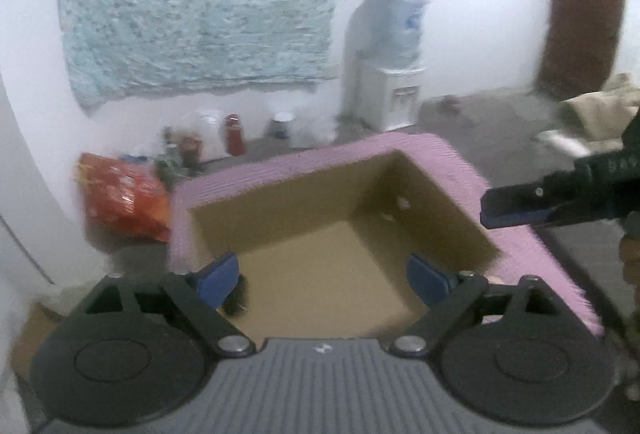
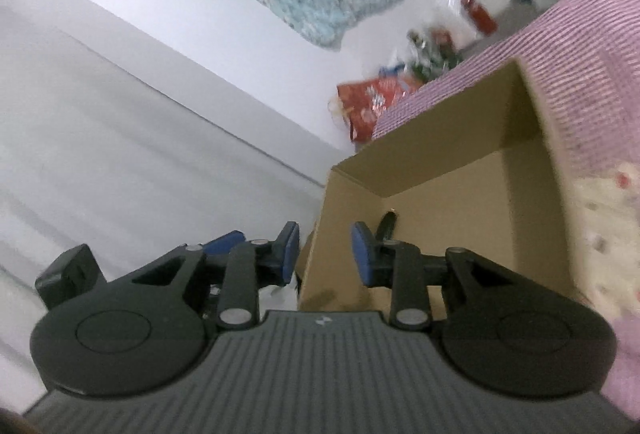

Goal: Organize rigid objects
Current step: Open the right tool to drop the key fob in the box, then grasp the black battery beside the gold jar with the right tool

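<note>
An open brown cardboard box [image 1: 420,189] rests on a pink striped cloth [image 1: 280,169]. My left gripper [image 1: 323,278] hangs over the box's inside, its blue pads [image 1: 218,280] wide apart with nothing between them. A small dark object [image 1: 236,304], too blurred to identify, lies on the box floor near the left pad. My right gripper [image 1: 486,207] comes in from the right above the box rim. In the right wrist view the right gripper [image 2: 326,254] is open by a narrow gap and holds nothing. The box [image 2: 460,201] corner lies below it, with the dark object [image 2: 386,224] inside.
A red snack bag [image 1: 120,197] and several jars and bottles [image 1: 234,133] stand along the white wall. A water dispenser [image 1: 394,73] stands behind the box, a brown door [image 1: 580,9] at far right. A light-blue patterned cloth [image 1: 200,5] hangs on the wall.
</note>
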`<control>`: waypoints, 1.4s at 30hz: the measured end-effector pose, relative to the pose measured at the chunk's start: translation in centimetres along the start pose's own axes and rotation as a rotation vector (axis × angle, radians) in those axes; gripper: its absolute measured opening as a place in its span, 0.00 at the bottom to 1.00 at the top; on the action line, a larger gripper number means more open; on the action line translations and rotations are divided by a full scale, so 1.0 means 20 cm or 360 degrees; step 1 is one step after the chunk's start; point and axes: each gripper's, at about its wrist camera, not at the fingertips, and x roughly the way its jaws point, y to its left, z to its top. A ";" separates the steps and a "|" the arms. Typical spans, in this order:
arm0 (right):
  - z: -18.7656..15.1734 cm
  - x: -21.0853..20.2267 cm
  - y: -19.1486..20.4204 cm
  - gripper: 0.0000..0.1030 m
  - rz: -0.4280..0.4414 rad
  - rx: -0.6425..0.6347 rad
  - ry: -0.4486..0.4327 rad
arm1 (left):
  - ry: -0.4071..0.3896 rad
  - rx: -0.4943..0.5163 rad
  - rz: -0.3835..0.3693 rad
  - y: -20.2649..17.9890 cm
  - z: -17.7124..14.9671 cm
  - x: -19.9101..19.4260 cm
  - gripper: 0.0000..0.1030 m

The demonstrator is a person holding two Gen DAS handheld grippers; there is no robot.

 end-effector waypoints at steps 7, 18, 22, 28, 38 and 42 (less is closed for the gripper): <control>-0.46 -0.22 -0.23 0.32 -0.0211 0.0050 -0.0101 | 0.0012 -0.0111 -0.0280 -0.15 -0.37 0.02 0.89; -0.69 0.15 -0.55 0.31 -0.0474 0.0230 -0.0002 | 0.0053 0.0079 -0.0198 -0.51 -0.65 0.34 0.78; -0.65 0.25 -0.59 0.30 -0.0507 0.0197 0.0047 | 0.0141 0.0142 -0.0205 -0.59 -0.65 0.45 0.55; -0.62 0.36 -0.60 0.24 -0.0560 0.0119 0.0097 | 0.0220 0.0162 -0.0214 -0.63 -0.66 0.55 0.42; -0.61 0.36 -0.63 0.19 -0.0573 0.0129 0.0159 | 0.0259 0.0161 -0.0293 -0.67 -0.68 0.60 0.36; -0.59 0.37 -0.64 0.20 -0.0552 0.0136 0.0185 | 0.0300 0.0150 -0.0279 -0.67 -0.65 0.65 0.36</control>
